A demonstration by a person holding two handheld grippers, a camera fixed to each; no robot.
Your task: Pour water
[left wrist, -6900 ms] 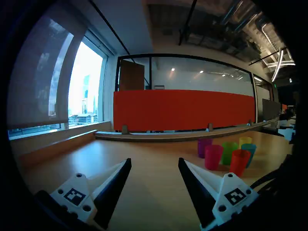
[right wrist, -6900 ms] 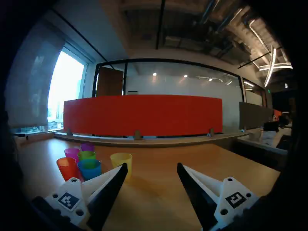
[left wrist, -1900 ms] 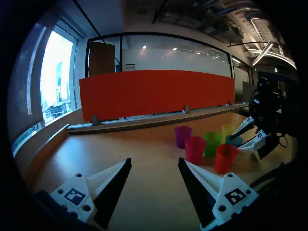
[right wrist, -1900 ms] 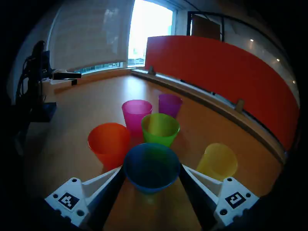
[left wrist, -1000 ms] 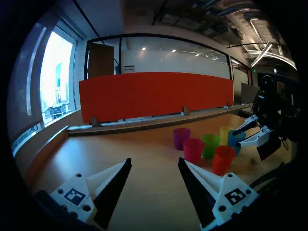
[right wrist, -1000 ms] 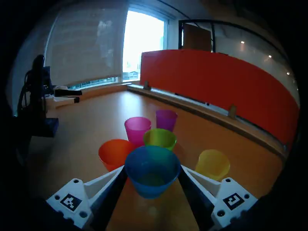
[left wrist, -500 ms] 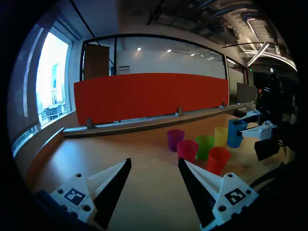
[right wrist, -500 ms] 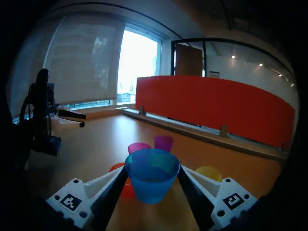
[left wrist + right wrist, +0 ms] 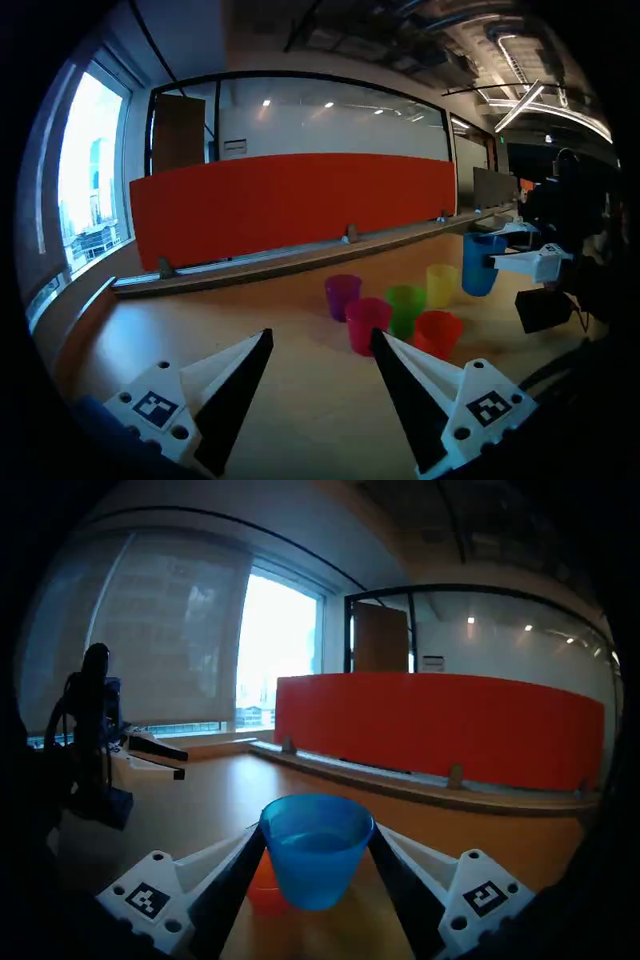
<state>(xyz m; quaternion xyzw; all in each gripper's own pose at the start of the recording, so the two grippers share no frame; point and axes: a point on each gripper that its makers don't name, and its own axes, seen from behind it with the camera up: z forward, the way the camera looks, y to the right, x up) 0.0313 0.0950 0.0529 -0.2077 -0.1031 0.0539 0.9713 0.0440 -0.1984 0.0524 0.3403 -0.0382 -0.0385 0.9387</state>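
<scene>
In the right gripper view my right gripper (image 9: 317, 832) is shut on a blue cup (image 9: 317, 856), held upright in the air with some water in it. Under it peeks an orange cup (image 9: 262, 894). The left gripper view has the blue cup (image 9: 478, 264) raised at the far right in the right gripper (image 9: 498, 245), above the yellow cup (image 9: 442, 285). On the table stand the purple (image 9: 342, 294), pink (image 9: 368, 323), green (image 9: 405, 309) and orange (image 9: 438, 333) cups. My left gripper (image 9: 320, 376) is open and low over the table, short of the pink cup.
The wooden table (image 9: 304, 416) runs back to a red partition (image 9: 296, 204) with a raised ledge (image 9: 264, 268). A window (image 9: 84, 200) lies to the left. Seen from the right gripper, the left gripper (image 9: 184, 766) and the hand holding it (image 9: 88, 720) are at the far left.
My right gripper has lifted the blue cup off the table, well above the other cups. The left gripper stays open and has turned slightly, so the cups sit nearer its centre.
</scene>
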